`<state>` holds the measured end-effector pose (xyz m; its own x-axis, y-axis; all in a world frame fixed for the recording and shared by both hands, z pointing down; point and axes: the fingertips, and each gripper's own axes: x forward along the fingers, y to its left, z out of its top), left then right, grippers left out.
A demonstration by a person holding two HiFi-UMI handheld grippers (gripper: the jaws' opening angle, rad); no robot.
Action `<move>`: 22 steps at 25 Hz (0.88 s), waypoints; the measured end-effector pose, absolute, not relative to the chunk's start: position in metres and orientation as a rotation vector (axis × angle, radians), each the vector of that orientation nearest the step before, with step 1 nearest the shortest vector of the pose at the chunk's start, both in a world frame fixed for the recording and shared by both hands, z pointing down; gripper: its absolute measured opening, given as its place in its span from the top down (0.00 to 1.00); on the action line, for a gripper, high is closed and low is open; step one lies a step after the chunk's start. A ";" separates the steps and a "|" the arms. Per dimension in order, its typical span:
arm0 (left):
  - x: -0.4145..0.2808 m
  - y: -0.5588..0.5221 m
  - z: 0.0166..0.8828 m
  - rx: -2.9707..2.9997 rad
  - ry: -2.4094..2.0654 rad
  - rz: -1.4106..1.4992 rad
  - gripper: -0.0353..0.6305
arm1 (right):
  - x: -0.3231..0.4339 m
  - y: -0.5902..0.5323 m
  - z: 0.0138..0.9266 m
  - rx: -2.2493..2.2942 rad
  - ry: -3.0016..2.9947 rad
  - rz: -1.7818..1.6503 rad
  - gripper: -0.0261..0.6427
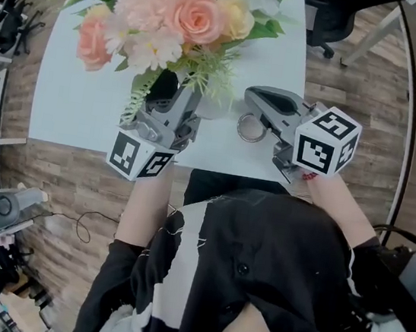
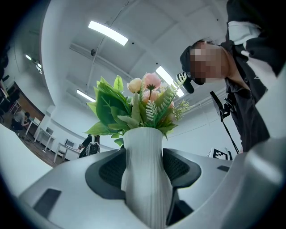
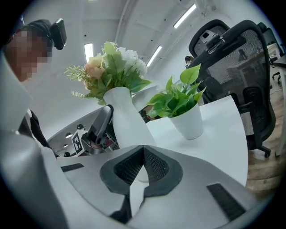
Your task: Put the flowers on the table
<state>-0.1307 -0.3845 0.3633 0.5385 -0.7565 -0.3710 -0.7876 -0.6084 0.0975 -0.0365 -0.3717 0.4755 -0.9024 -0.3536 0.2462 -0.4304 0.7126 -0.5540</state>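
L gripper (image 1: 171, 114) clamped on vase (image 2: 144, 152) of flowers (image 1: 175, 19), upper centre-left of head view, over table (image 1: 71, 104) edge. R gripper (image 3: 143, 167): 2 jaws together, empty. Advise: keep upright, seat base flat, then release.

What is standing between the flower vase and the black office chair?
A small potted plant, on the white table; the right gripper view shows it.
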 end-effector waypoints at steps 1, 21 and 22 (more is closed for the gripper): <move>-0.130 -0.385 0.364 -2.682 1.355 0.586 0.55 | -0.036 -0.372 0.475 0.639 -2.791 0.953 0.94; -0.130 -0.365 0.365 -2.702 1.455 0.459 0.56 | -0.025 -0.330 0.457 0.627 -2.722 1.002 0.94; -0.130 -0.364 0.365 -2.706 1.453 0.444 0.56 | -0.026 -0.327 0.455 0.635 -2.716 1.003 0.94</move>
<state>-0.1299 -0.3637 0.3650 0.5209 -0.8107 -0.2673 -0.8217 -0.5610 0.1002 -0.0258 -0.3270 0.4552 -0.8932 -0.3297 0.3057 -0.4492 0.6817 -0.5774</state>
